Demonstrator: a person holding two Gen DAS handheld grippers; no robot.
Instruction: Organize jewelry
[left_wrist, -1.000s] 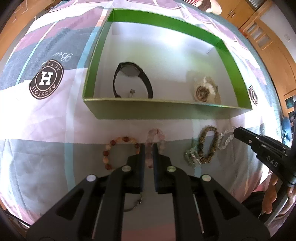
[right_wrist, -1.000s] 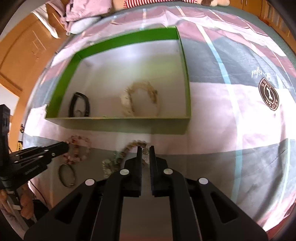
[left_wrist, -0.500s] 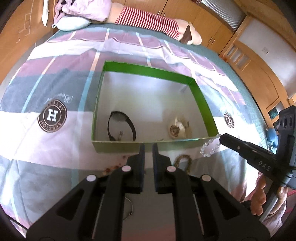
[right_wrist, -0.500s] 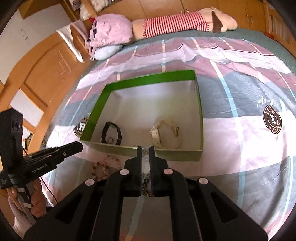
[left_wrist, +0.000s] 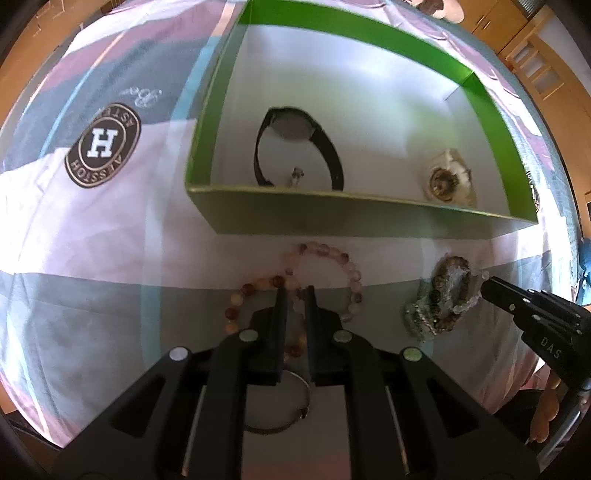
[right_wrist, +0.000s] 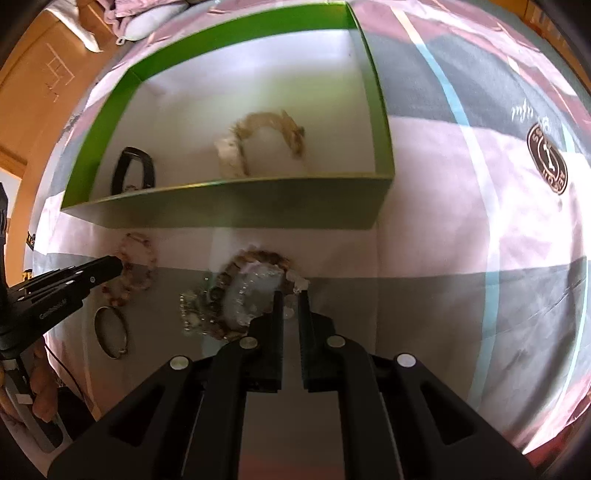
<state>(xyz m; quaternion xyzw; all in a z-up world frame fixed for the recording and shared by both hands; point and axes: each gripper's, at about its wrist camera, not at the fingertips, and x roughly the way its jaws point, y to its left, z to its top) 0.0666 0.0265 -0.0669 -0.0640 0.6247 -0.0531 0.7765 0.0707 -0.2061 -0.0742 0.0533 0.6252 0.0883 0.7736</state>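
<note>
A green box (left_wrist: 369, 221) (right_wrist: 240, 206) on the bed holds a black watch (left_wrist: 295, 125) (right_wrist: 133, 173) and a cream watch (left_wrist: 447, 181) (right_wrist: 258, 140). In front of it lie a pink bead bracelet (left_wrist: 347, 266) (right_wrist: 140, 254), an orange bead bracelet (left_wrist: 236, 299), a metal bangle (right_wrist: 110, 328) and a heap of brown and green bracelets (left_wrist: 436, 314) (right_wrist: 218, 291). My right gripper (right_wrist: 290, 295) is shut on a clear bead bracelet (right_wrist: 258, 284) (left_wrist: 458, 288), which drapes over that heap. My left gripper (left_wrist: 293, 291) is shut, low over the spot where the pink and orange bracelets cross.
The bedspread (left_wrist: 110, 229) is striped in pink, white and grey with round logo badges (left_wrist: 101, 144) (right_wrist: 546, 162). A hand (right_wrist: 40, 398) holds the left gripper's handle at the near left. Wooden cupboards (left_wrist: 532, 44) stand beyond the bed.
Half a second ago both grippers were raised, the right one with the clear bracelet hanging from it. Both are now back down at the bedspread, and the clear bracelet rests on the heap.
</note>
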